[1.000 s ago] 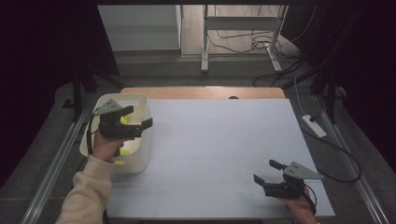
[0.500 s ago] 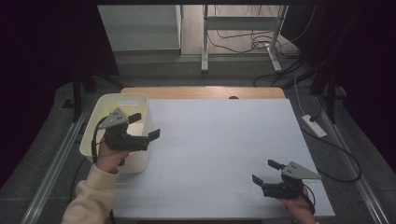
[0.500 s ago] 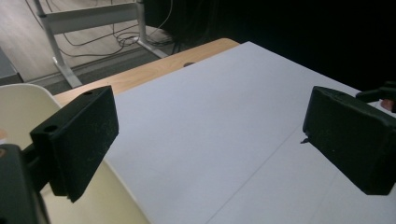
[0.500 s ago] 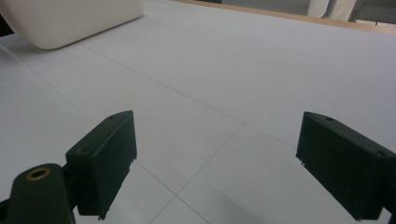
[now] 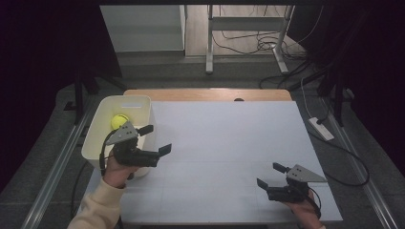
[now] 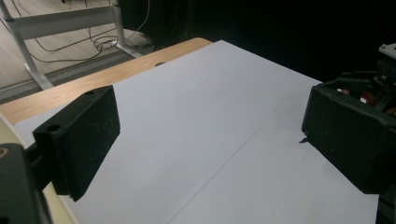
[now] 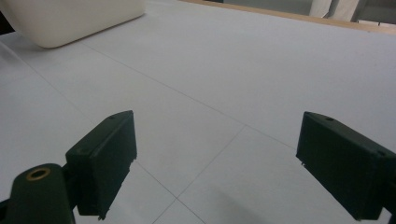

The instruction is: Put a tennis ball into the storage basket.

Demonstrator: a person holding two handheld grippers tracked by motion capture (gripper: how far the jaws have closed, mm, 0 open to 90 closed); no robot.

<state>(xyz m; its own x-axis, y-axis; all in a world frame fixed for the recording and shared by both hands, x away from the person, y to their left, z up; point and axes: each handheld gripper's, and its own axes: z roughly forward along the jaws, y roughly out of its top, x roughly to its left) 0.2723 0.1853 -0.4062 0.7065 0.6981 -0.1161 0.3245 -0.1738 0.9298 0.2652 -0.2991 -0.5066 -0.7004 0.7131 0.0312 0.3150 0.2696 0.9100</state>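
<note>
Yellow ball (image 5: 119, 121) lies inside the white bin (image 5: 95, 138) at the table's (image 5: 229, 143) left edge. Left tongs (image 5: 156, 139) stand open and empty just beside the bin's near corner. Right tongs (image 5: 271, 175) open, empty, well apart.

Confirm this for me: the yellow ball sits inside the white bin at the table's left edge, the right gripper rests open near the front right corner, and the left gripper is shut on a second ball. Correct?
Not quite. The left gripper holds nothing: the left gripper view shows its jaws wide apart with bare table between them. The rest stands: the high view shows the yellow ball inside the white bin, and the right gripper open near the front right corner.
</note>
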